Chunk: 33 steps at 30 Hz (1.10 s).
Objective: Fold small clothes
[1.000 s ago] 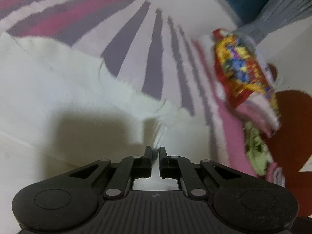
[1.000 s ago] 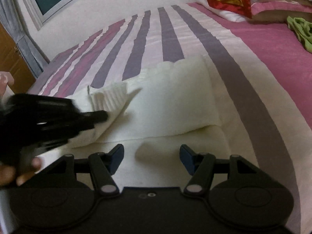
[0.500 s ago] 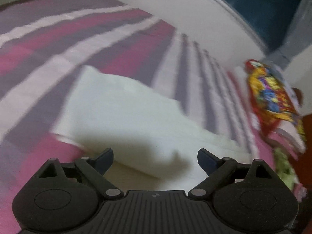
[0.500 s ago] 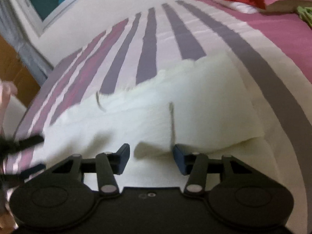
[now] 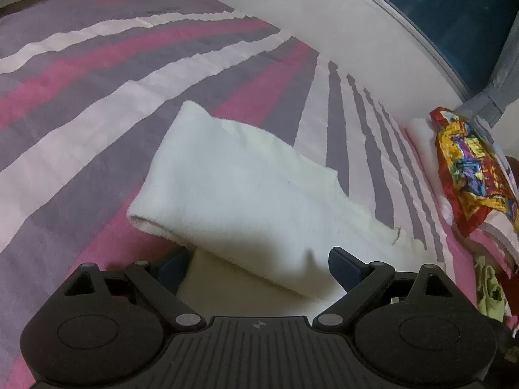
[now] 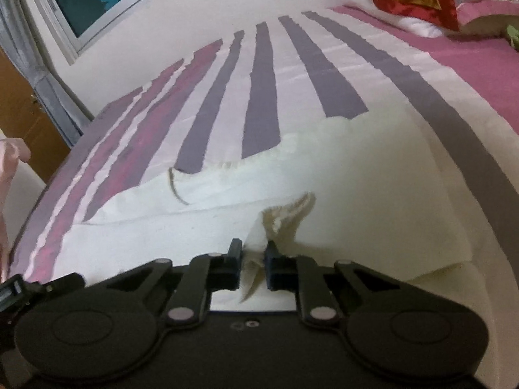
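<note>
The right gripper (image 6: 252, 261) has just closed, pinching a fold of the cream garment (image 6: 340, 194) between its fingers. The left gripper (image 5: 259, 264) stands wide open (nothing pinched), with the garment's folded edge just ahead of it on the striped bedspread (image 5: 97, 97).

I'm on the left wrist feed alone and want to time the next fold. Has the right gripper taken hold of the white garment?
Observer: Yes. The right gripper has just been closing and is now shut on a pinch of the white garment.
Operator: Is the cloth lying flat at that spot?
Observer: No. A bunched ridge stands up just ahead of its fingers.
</note>
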{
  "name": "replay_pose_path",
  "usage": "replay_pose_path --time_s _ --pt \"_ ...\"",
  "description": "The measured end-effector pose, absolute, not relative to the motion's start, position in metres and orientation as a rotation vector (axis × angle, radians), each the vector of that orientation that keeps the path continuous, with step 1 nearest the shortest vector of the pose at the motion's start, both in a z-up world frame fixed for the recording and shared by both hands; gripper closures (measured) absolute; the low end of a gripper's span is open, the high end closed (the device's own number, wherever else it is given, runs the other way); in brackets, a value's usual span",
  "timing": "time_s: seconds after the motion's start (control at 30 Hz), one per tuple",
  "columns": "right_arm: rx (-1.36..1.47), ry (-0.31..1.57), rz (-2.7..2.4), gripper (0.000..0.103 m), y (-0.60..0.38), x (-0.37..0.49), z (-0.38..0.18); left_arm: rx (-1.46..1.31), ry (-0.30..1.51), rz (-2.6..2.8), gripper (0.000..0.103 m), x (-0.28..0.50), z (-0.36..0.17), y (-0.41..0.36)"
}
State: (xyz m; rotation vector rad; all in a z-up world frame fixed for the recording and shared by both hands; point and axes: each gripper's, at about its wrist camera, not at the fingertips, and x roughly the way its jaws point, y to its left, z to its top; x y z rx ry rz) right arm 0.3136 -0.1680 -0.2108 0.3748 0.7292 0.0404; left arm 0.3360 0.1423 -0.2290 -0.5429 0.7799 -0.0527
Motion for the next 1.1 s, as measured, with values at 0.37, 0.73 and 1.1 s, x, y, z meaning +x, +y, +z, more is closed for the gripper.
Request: replay_pose_path --time_s 0.37,0.73,1.1 --pt "0.195 0.598 -0.019 0.095 -0.208 0.294 -0.171 -0.514 0.745 -0.056 0.011 0.359 -0.221 0.124" --pt "0.215 0.668 -0.164 0.080 -0.240 0.292 -0.199 -0.472 0.720 -0.064 0.011 0.357 -0.210 0.118" --pt "0.176 0.785 -0.092 0.085 -0.225 0.317 -0.215 -0.365 0.803 -0.030 0.011 0.366 -0.231 0.108"
